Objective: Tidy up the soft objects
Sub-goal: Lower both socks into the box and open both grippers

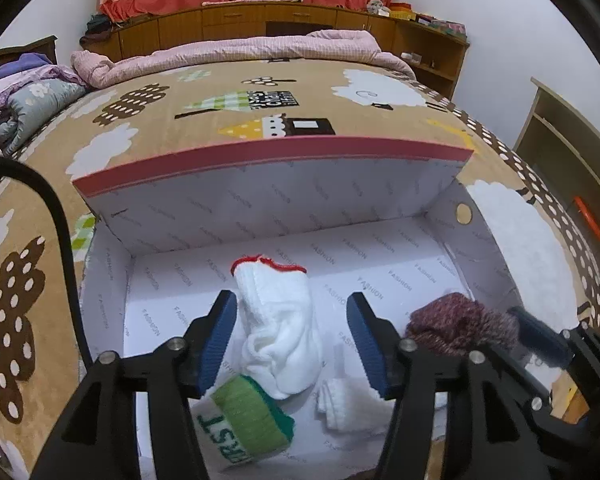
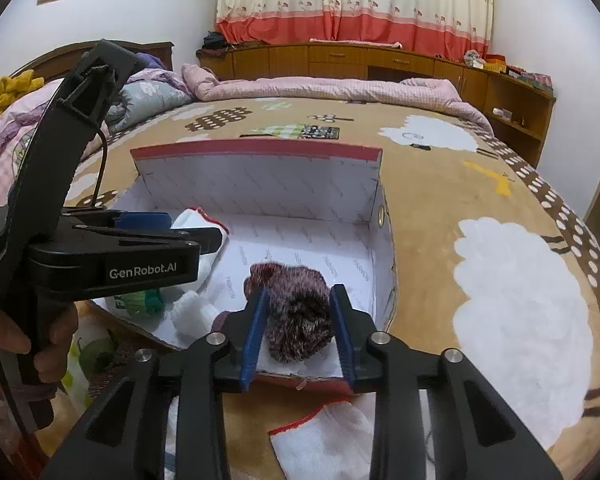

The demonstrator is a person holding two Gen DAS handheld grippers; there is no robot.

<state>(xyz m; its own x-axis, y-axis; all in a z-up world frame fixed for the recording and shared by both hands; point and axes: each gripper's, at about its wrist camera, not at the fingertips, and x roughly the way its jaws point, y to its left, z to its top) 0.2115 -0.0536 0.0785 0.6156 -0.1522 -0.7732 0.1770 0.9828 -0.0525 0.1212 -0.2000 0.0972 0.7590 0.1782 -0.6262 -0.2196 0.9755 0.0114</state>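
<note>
Left gripper [image 1: 292, 340] jaws wide apart over the open box [image 1: 476, 240], straddling the red-trimmed white glove [image 1: 278, 320]; left pad touches it, right pad is clear. Right gripper [image 2: 300, 328] clamped on the maroon knit item [image 2: 296, 312], held just inside the box's near wall at 6 o'clock. Green-banded sock [image 1: 248, 416] lies at 7 o'clock from the glove.

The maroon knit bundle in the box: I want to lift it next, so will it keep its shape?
Probably not: the maroon knit bundle looks soft and crumpled, so it should sag. Likely light. Its fuzzy yarn should grip the right gripper pads rather than slip.
</note>
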